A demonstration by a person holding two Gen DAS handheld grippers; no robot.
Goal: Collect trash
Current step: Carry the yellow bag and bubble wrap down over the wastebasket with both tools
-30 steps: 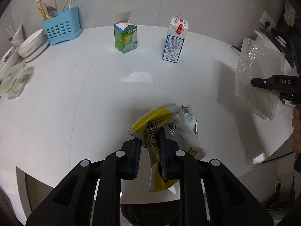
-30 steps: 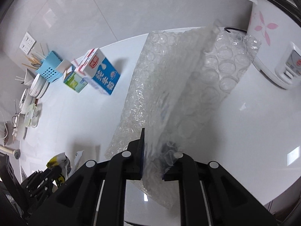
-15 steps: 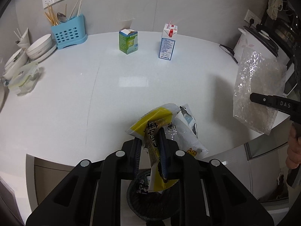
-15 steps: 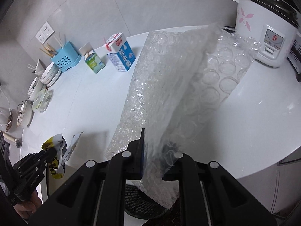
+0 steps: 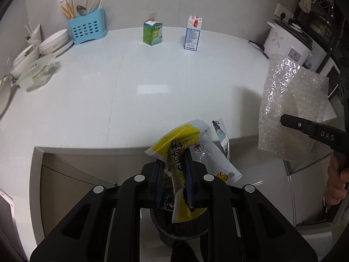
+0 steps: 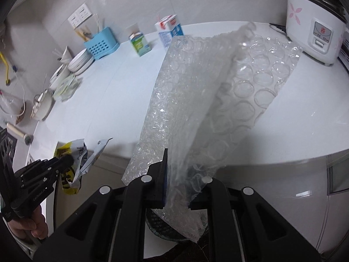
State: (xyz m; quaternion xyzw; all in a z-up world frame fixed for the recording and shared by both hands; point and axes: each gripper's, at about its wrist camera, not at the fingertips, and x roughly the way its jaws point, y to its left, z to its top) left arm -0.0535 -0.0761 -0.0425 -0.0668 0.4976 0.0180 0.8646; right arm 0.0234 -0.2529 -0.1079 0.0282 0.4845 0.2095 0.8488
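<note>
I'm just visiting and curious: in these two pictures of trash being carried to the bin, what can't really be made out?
- Bin: left view, mostly hidden behind the left tongs and wrapper; contents unclear.
- Bin, right view: covered by bubble wrap and the right tongs.
- Right-hand finger of the right tongs: veiled by the wrap.
- Carton print: too small to read.
- Person: only a hand shows, cut off by the edge.

You have drawn both grippers back off the white counter [image 5: 174, 91]: the yellow wrapper [image 5: 181, 152] in your left gripper [image 5: 173, 174] and the bubble wrap [image 6: 196, 100] in your right gripper [image 6: 176, 187] now hang past its front edge, above the dark bin [image 5: 181, 229].
</note>
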